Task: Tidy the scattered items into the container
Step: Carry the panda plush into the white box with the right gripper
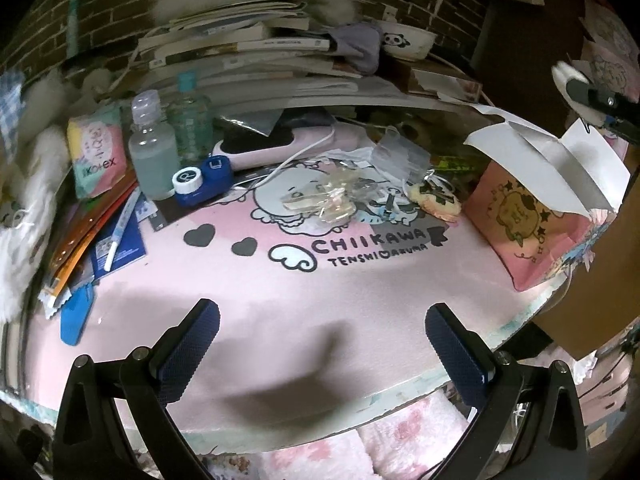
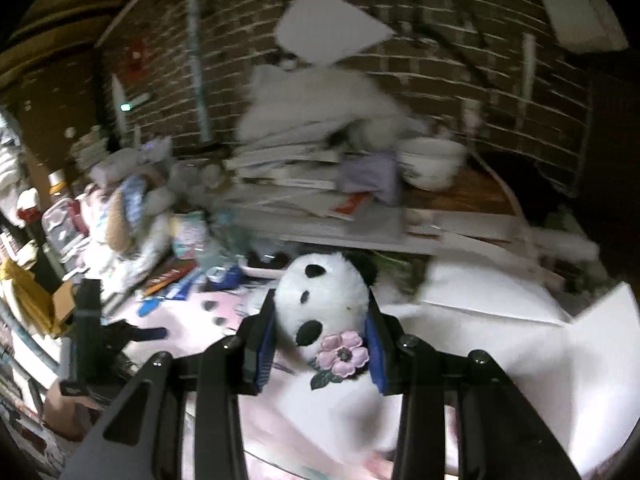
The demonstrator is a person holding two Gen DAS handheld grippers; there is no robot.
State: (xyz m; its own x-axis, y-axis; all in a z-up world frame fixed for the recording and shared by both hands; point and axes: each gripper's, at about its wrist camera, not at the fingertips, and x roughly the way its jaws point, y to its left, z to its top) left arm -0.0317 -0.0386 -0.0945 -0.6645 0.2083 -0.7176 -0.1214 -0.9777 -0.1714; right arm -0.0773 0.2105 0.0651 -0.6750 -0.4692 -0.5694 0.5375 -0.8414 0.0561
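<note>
A black-and-white panda plush (image 2: pixel 324 300) with a pink flower (image 2: pixel 343 354) at its neck is clamped between the blue pads of my right gripper (image 2: pixel 320 312), which hangs above the pink mat. The view is motion-blurred. To its right stands a pink box (image 1: pixel 520 220) with its white flaps (image 2: pixel 500 304) spread open. My left gripper (image 1: pixel 322 354) is open over a bare part of the mat (image 1: pixel 360 280) with nothing between its fingers. At the right edge of the left wrist view, the right gripper's black frame and a bit of white fluff (image 1: pixel 564 74) show above the box.
On the mat lie a clear bottle (image 1: pixel 152 152), a teal bottle (image 1: pixel 190 120), a blue lens case (image 1: pixel 202 180), a Kotex pack (image 1: pixel 96 152), a pink device (image 1: pixel 280 144), clear plastic charms (image 1: pixel 320 200) and a cookie charm (image 1: pixel 434 200). Stacked books (image 1: pixel 260 52) and a bowl (image 1: pixel 408 42) are behind.
</note>
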